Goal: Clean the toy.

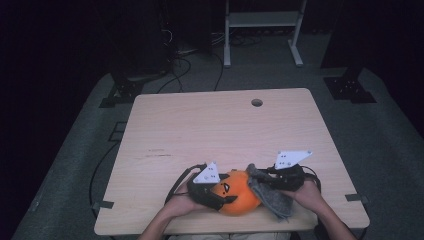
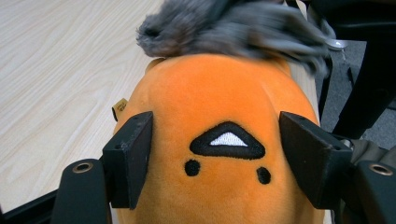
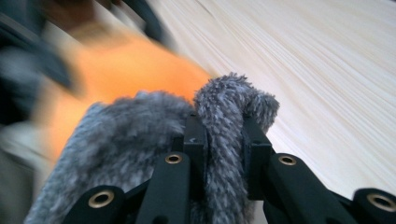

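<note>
Left claw (image 2: 215, 158) about half open, one jaw on each side of the orange plush (image 2: 219, 116), pads right against the fuzz, so gripping it, though hard to say how firmly. Right claw (image 3: 223, 140) nearly clenched, pinching a fold of the grey fuzzy cloth (image 3: 140, 135), pile bulging out above the pads. Counted: one plush, one cloth, two claws, one bench (image 1: 220, 125) with one round hole (image 1: 257, 102) near the top edge. Plush sitting at lower centre of the high view, close to the near edge of the bench, squeezed between left claw (image 1: 220, 192) and right claw (image 1: 267, 180). Pretty much round, so no real long axis to call; black triangle mark (image 2: 227, 141) and two dots on the face turned toward the left claw's camera, toward the left of the high view. Cloth (image 1: 270, 192) draped against the right side of the plush (image 1: 240, 192), touching it, hanging down toward lower right of the frame. Right claw view pretty blurry on the left side.
</note>
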Demonstrator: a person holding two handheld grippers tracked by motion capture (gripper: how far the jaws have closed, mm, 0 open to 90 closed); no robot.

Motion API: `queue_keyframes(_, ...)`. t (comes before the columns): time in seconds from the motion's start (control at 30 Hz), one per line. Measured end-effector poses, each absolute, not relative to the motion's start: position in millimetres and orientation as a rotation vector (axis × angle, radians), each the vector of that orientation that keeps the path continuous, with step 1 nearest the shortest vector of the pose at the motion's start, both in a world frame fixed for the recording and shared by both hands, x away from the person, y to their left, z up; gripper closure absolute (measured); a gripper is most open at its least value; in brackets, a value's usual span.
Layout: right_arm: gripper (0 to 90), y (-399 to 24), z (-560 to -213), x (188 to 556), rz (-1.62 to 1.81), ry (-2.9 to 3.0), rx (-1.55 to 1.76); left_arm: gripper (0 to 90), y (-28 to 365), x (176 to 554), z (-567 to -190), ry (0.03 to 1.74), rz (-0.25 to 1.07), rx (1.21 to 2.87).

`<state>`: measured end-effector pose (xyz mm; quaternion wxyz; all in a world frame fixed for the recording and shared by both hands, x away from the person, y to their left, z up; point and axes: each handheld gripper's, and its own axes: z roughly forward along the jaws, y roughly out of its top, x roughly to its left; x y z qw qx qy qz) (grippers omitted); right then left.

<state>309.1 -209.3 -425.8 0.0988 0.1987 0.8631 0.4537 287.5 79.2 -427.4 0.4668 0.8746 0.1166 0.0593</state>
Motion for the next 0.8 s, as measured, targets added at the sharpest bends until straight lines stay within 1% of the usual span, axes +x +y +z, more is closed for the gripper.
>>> queue_keyframes(0.03, 75.4, -218, -431, 314, 1.303, 2.547, 0.649, 28.7, 80, 287, -428, 0.287, 0.147, 2.144)
queue_keyframes(0.1, 75.2, -231, -435, 319, 1.332, 2.530, 0.726, 28.4, 82, 287, -428, 0.288, 0.147, 2.144)
queue_keyframes(0.27, 74.6, -265, -428, 315, 1.402, 2.409, 0.814, 28.4, 82, 288, -428, 0.289, 0.147, 2.139)
queue_keyframes(0.4, 73.6, -292, -430, 314, 1.421, 2.343, 0.908, 29.3, 81, 287, -428, 0.292, 0.156, 2.135)
queue_keyframes(0.57, 65.1, -309, -437, 314, 1.412, 2.317, 0.974, 29.9, 80, 288, -428, 0.300, 0.157, 2.125)
queue_keyframes(0.8, 52.3, -312, -438, 316, 1.408, 2.292, 1.008, 30.8, 80, 288, -428, 0.304, 0.156, 2.117)
